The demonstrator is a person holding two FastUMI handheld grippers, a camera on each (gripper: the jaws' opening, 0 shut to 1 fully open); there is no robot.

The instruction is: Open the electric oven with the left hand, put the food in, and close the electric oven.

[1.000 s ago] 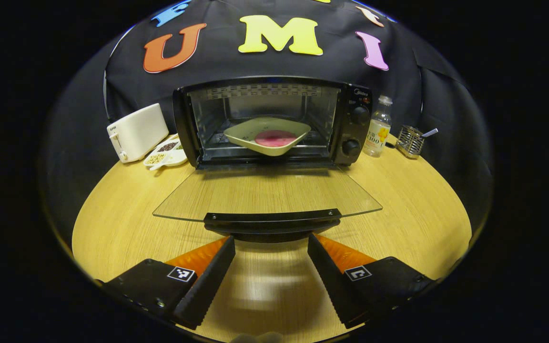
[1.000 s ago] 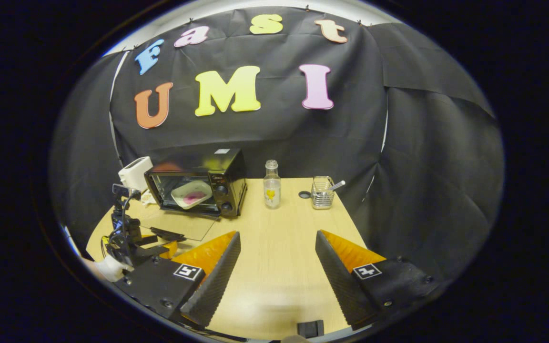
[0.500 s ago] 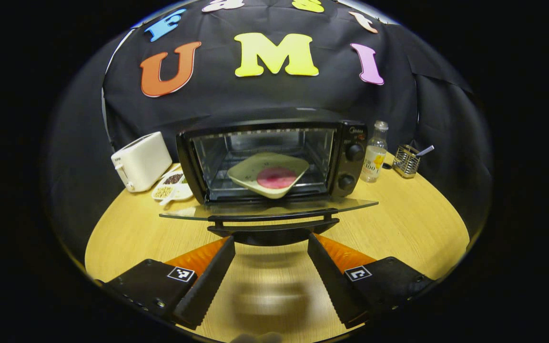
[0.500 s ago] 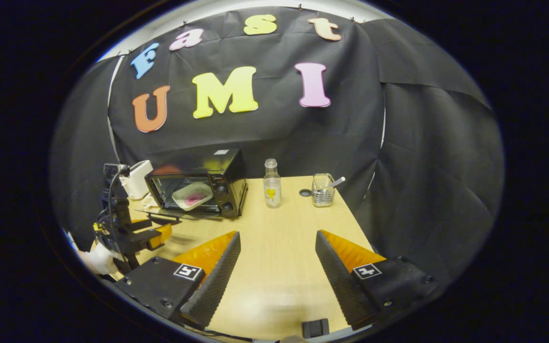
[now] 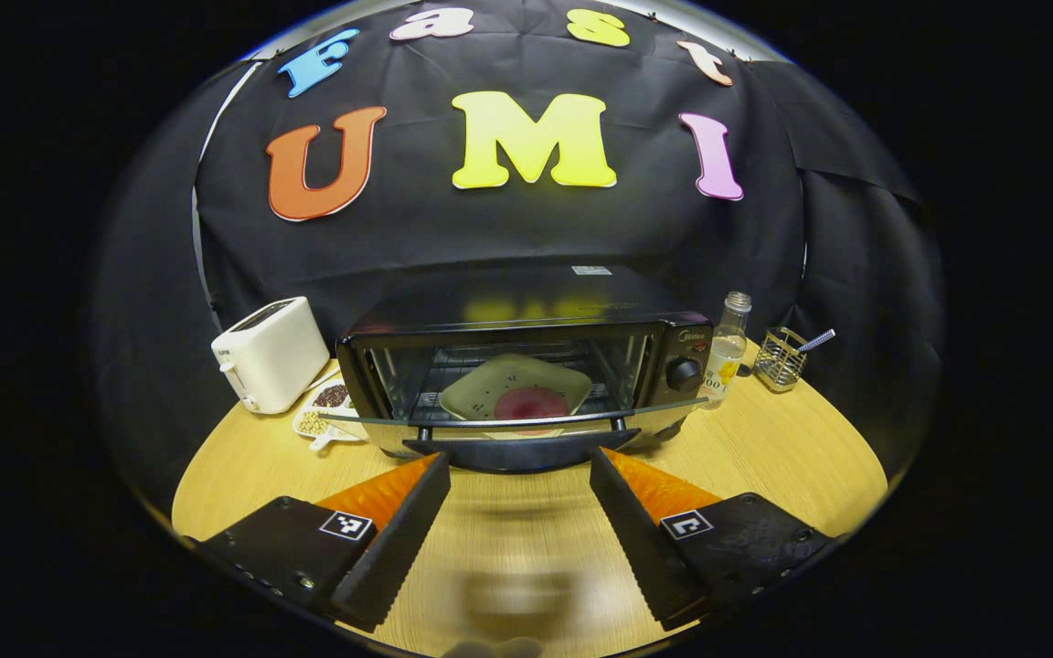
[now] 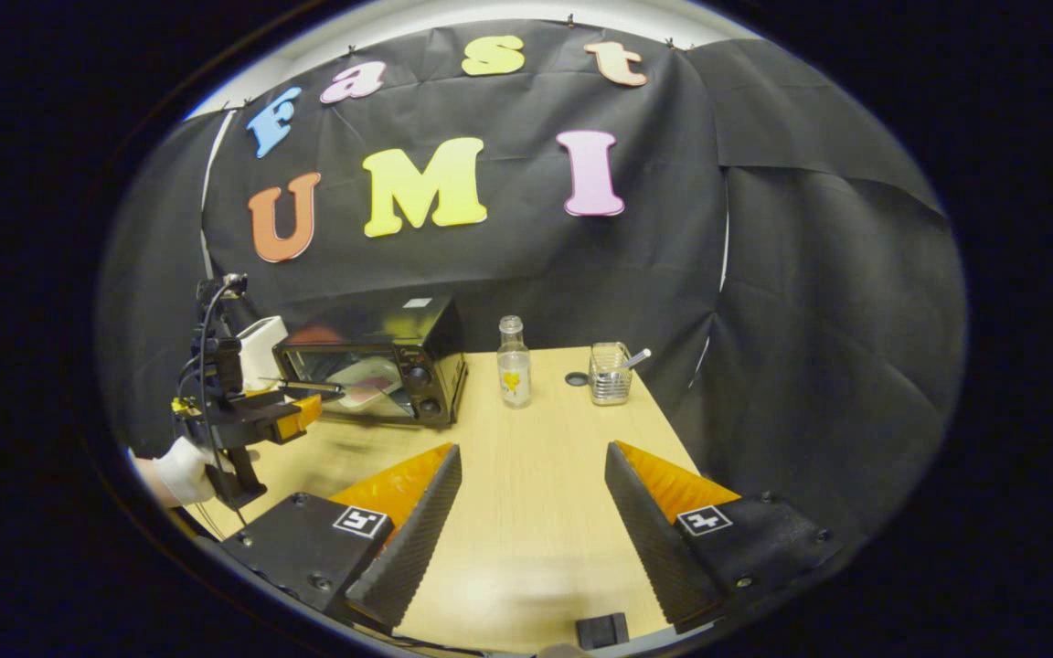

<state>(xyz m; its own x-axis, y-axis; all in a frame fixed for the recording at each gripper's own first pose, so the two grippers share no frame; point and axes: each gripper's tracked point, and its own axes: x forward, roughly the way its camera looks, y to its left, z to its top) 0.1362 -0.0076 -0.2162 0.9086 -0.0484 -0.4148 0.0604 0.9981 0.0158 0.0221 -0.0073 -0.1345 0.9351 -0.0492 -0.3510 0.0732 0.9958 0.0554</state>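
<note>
In the left gripper view, the oven [image 5: 526, 366] is seen at the centre of the frame, with the food [image 5: 526, 402] on its plate [image 5: 490, 388] inside on the rack. The glass door [image 5: 517, 422] has been raised from flat to about half closed over the last second, its handle [image 5: 522, 445] resting just above the spread fingers of the left gripper [image 5: 519, 512], which is released and pushes from below rather than grasping. A toaster [image 5: 269, 352] is seen at mid left and a bottle [image 5: 726, 352] at mid right.

In the right gripper view, the right gripper [image 6: 531, 525] is held open and empty over the table [image 6: 536, 439] at the bottom. At mid left the left gripper [image 6: 289, 416] is seen lifted under the door edge. Only the final closing is judged to be left.
</note>
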